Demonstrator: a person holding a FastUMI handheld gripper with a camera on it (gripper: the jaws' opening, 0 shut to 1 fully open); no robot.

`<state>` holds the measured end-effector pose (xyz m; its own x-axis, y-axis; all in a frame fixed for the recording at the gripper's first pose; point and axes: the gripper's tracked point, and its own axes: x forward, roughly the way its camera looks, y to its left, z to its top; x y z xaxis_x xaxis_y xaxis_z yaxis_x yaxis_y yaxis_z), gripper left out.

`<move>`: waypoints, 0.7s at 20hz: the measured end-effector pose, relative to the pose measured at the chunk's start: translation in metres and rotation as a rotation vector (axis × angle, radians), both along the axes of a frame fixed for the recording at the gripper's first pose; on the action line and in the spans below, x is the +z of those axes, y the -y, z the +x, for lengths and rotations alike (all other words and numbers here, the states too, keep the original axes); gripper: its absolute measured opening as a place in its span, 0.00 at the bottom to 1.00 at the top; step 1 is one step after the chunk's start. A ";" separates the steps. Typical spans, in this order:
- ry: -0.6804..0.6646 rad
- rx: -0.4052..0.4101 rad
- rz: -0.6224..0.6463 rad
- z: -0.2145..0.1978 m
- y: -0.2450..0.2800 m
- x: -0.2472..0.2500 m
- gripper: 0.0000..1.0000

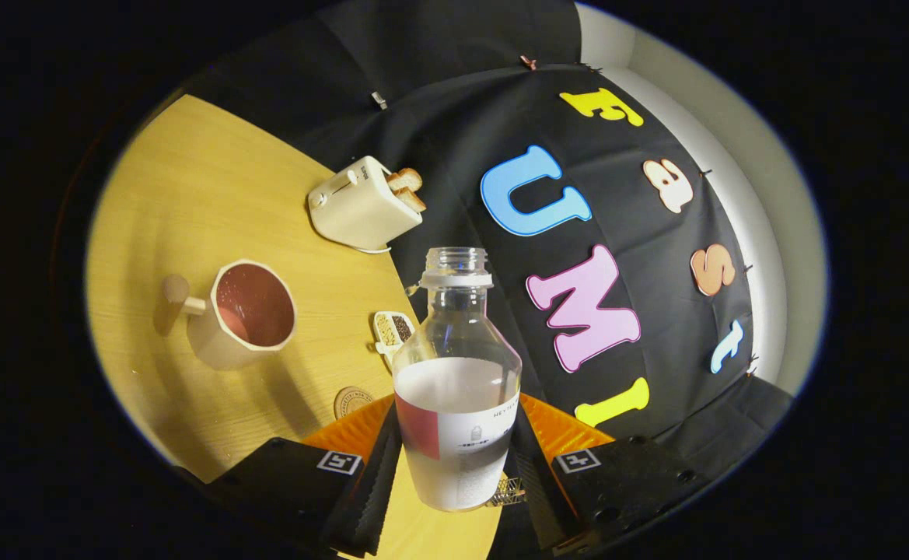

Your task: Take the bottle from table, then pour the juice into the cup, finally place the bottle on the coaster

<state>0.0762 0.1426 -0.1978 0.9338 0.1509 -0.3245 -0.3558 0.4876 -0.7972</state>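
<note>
The tool (454,474) pinched the juice bottle (456,373) between its 2 fingers, both pressing on the labelled lower body. The bottle was clear, uncapped, and roughly half full of a pale, whitish juice, whose level ran nearly straight across the body. It appeared to be lifted off the surface (190,202), though its base was partly masked by the fingers, so contact could not be ruled out with certainty.

Beyond the fingers and to one side sat the cup (242,313), a faceted cream mug with a knob-like handle and a reddish interior; whether it already held liquid could not be told. The round coaster (352,401) lay on the surface just beside the fingers, between them and the cup. A small dish of grains or seeds (392,328) rested near the bottle's shoulder, and a cream toaster (365,204) with bread slices stood further back.

Judging by this, the taking step looked done and the carry toward the cup was in hand; pouring had not begun. The next move would call for bringing the bottle's mouth over the cup's rim, then tipping gradually, since the open neck and half-full body could spill fast.
</note>
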 end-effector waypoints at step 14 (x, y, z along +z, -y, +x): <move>-0.011 0.104 -0.237 0.008 -0.006 -0.031 0.75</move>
